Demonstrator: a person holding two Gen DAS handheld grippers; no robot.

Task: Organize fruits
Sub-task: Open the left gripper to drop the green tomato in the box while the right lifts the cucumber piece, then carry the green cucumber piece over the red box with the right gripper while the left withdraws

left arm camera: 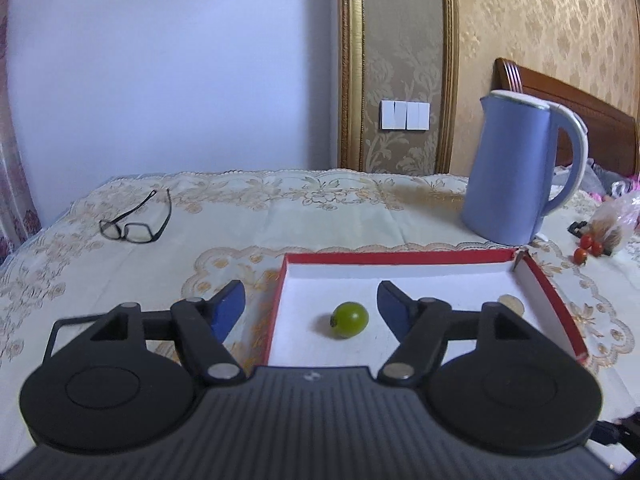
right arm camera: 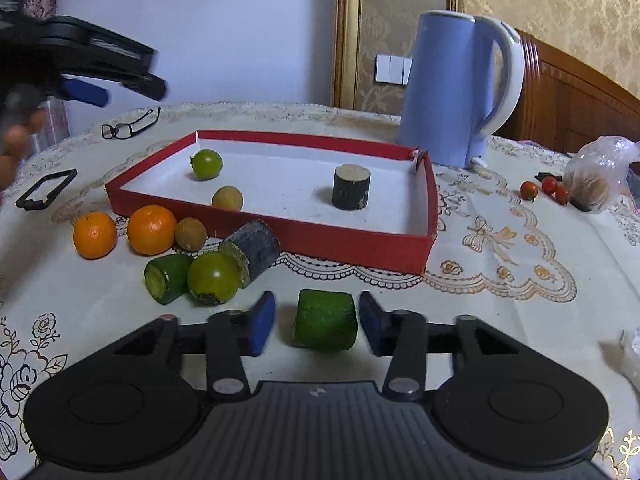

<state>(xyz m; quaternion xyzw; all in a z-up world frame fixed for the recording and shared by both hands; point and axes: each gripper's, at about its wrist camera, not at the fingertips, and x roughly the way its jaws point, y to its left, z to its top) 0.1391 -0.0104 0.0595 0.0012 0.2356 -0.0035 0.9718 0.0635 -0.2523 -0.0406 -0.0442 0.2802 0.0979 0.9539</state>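
A red box with a white floor [right arm camera: 320, 240] holds a round green fruit [right arm camera: 207, 164], a small brown fruit [right arm camera: 227, 199] and an upright dark cylinder [right arm camera: 351, 187]. In front of it lie two oranges [right arm camera: 95, 234], a brown fruit [right arm camera: 191, 233], a tipped dark cylinder [right arm camera: 250, 252], a green fruit [right arm camera: 214, 278] and a green chunk [right arm camera: 166, 278]. My right gripper [right arm camera: 316, 322] straddles another green chunk [right arm camera: 325, 319], with a gap at the left pad. My left gripper [left arm camera: 312, 308] hangs open above the box [left arm camera: 400, 257], over the green fruit [left arm camera: 350, 319].
A blue kettle [right arm camera: 452, 88] stands behind the box's far right corner. Glasses [right arm camera: 128, 126] and a black frame [right arm camera: 46, 190] lie to the left. Cherry tomatoes [right arm camera: 529, 191] and a plastic bag [right arm camera: 596, 180] sit at the right. A hand [right arm camera: 16, 140] holds the left gripper.
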